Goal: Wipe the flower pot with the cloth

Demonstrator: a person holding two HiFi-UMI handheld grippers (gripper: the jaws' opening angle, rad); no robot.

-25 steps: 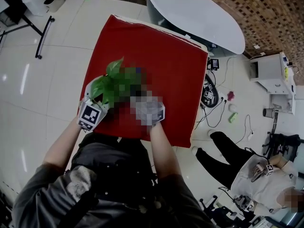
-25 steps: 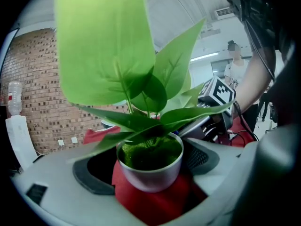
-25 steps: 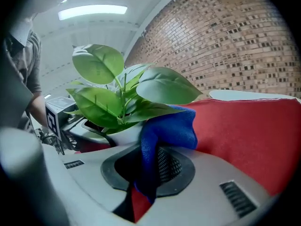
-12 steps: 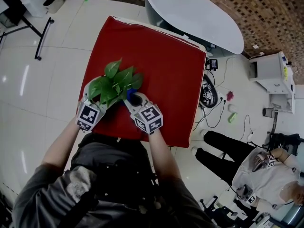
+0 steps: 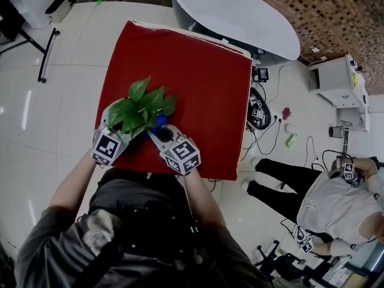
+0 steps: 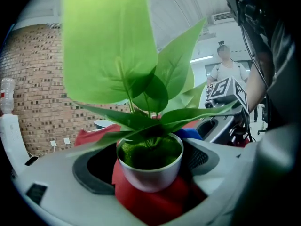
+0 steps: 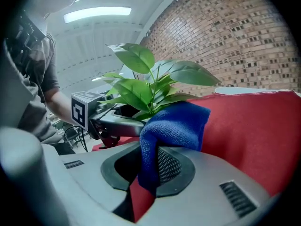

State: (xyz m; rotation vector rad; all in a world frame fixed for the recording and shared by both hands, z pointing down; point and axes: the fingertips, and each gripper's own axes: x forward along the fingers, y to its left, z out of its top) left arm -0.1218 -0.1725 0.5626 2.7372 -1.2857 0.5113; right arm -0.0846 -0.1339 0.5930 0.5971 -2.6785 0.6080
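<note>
Gently: with your left gripper [image 5: 124, 126] jaws clamping the pot [image 6: 149, 166] and right gripper [image 5: 162, 131] jaws pinching the cloth [image 7: 171, 126], rub round its wall.

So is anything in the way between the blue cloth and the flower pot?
Nothing visible: the blue fluffy cloth in the right gripper sits right beside the white round flower pot, below its green leaves.

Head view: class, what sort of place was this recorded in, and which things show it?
Probably an indoor lab or studio: a glossy white tiled floor, a patterned brick wall, and a tangle of cables and marker-tagged gear lying beside the red-covered square table.
</note>
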